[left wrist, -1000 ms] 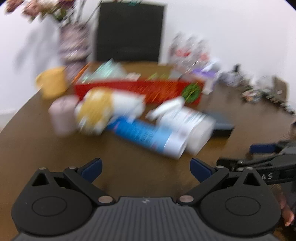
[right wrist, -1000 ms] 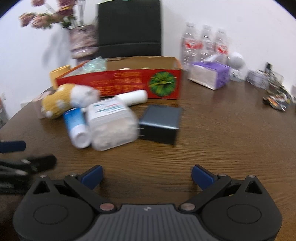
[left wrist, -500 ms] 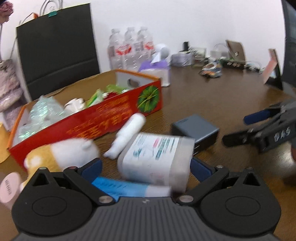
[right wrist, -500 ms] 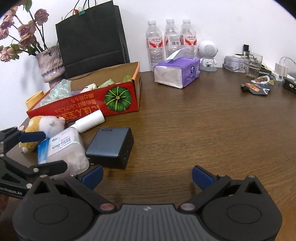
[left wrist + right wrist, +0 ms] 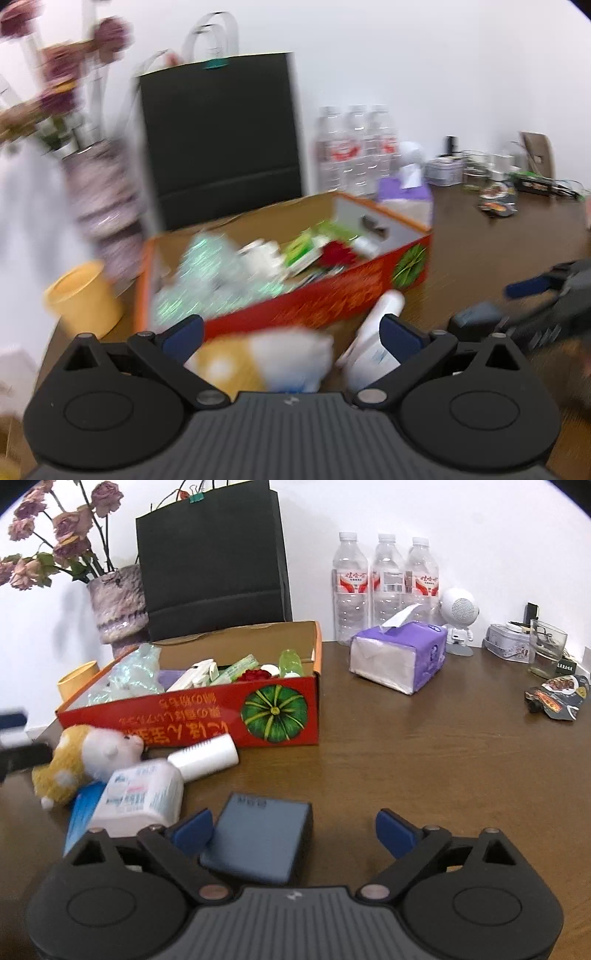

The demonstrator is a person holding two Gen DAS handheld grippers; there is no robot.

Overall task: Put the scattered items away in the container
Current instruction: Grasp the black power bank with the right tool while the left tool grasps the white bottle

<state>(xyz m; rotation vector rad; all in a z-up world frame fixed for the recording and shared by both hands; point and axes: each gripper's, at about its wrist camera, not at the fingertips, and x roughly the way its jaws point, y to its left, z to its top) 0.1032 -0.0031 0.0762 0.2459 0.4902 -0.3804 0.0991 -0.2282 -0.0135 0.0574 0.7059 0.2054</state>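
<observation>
Between the closing right claw (image 5: 293, 829) pads, dark block (image 5: 258, 840)

Brown wood-grain table (image 5: 424, 760) ran up to a plain white wall (image 5: 424, 513). Even, soft light; faint shadow on the wall beside the vase. Along the back edge stood a black paper bag (image 5: 212, 557), a mottled vase (image 5: 118, 605) of dried roses, three water bottles (image 5: 386, 587), a purple tissue pack (image 5: 400, 657), a small white robot-shaped figure (image 5: 460, 616), a tin (image 5: 508, 648) and a glass (image 5: 546, 648).
</observation>
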